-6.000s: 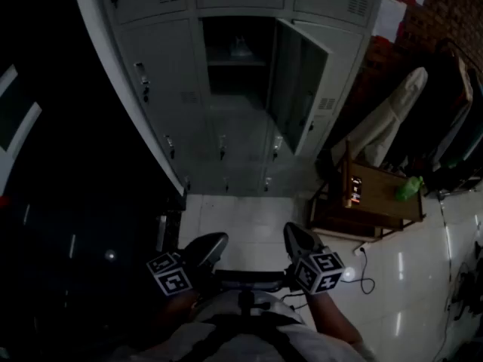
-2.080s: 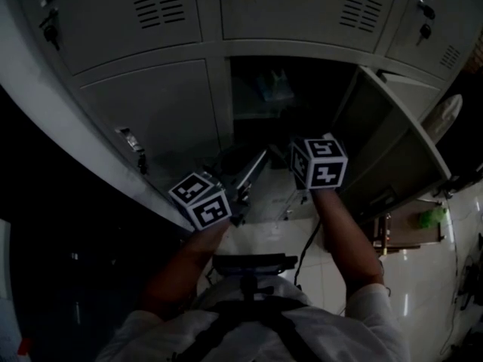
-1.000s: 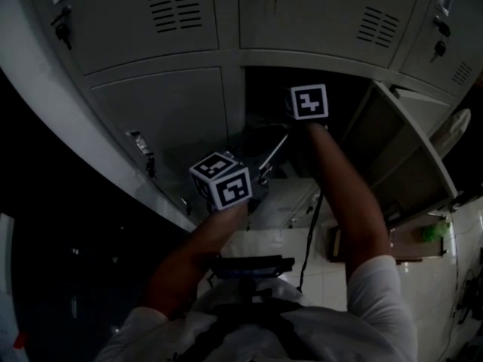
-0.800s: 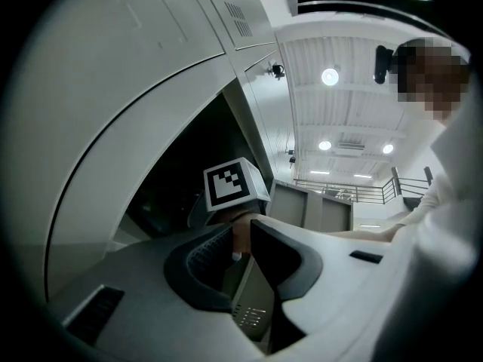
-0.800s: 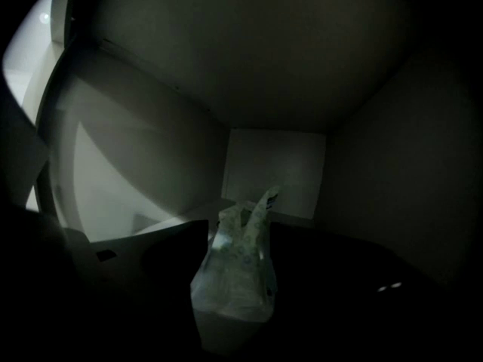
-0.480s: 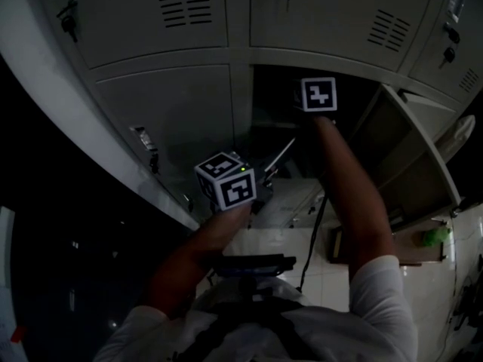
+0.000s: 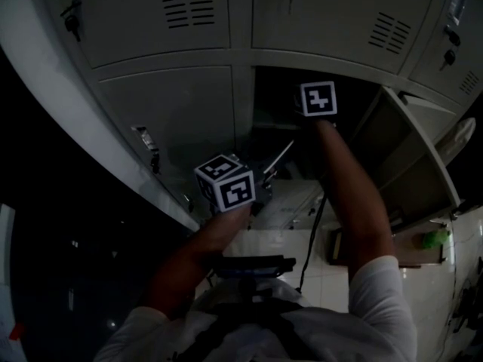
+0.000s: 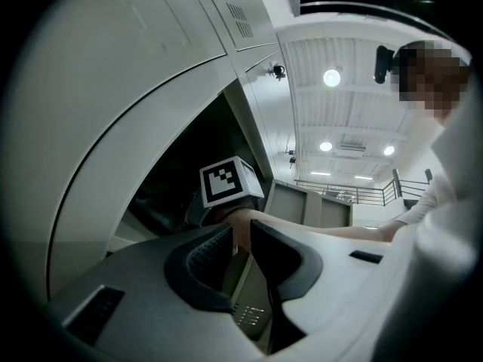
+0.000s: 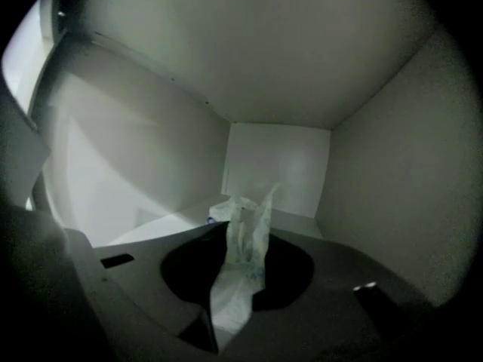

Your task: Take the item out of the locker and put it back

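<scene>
Our right tongs [image 9: 245, 236] have just been closing and now pinch one pale, crumpled packet [image 9: 240, 285] between their pads, its upper end sticking up past the tips. They reach into the one open locker compartment [image 9: 279, 164], so the packet is inside it, just above its floor. Our left tongs [image 8: 241, 228] stand a narrow gap apart with nothing in them, outside the locker [image 7: 170, 115], low and left of the opening. One door [image 7: 411, 161] hangs open; four shut doors [image 7: 136, 13] show around it.
</scene>
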Demonstrator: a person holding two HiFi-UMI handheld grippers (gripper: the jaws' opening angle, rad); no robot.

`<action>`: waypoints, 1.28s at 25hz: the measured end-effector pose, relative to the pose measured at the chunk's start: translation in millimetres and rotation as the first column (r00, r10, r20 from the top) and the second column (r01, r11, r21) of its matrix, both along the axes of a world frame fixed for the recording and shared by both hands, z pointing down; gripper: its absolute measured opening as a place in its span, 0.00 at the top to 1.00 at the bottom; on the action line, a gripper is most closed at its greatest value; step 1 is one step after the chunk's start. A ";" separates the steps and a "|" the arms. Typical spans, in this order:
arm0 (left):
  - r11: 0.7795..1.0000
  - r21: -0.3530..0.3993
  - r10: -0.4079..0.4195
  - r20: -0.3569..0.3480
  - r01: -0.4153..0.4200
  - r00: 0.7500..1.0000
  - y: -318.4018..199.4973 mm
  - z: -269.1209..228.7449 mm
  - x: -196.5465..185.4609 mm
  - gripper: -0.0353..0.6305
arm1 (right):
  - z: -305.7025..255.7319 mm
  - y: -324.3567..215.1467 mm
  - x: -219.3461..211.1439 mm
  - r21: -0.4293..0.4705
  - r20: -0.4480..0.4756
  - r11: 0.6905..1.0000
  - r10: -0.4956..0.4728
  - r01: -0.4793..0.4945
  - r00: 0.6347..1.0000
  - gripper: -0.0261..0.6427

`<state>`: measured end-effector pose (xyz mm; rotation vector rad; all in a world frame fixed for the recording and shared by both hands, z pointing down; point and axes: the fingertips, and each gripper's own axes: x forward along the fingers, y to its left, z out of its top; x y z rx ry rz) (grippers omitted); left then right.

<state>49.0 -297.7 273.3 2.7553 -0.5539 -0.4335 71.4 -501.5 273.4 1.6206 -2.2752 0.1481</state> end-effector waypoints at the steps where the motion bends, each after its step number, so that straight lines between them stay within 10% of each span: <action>1: 1.000 -0.001 -0.001 -0.002 0.001 1.000 0.2 0.2 -0.5 0.86 | 1.0 2.1 1.1 -0.001 -0.005 1.000 0.002 -0.002 1.000 0.90; 32: 0.999 0.021 0.044 -0.054 -0.043 0.998 61.7 -7.4 -29.2 0.86 | -33.0 149.0 24.0 0.194 0.049 0.981 -0.028 0.018 0.998 0.96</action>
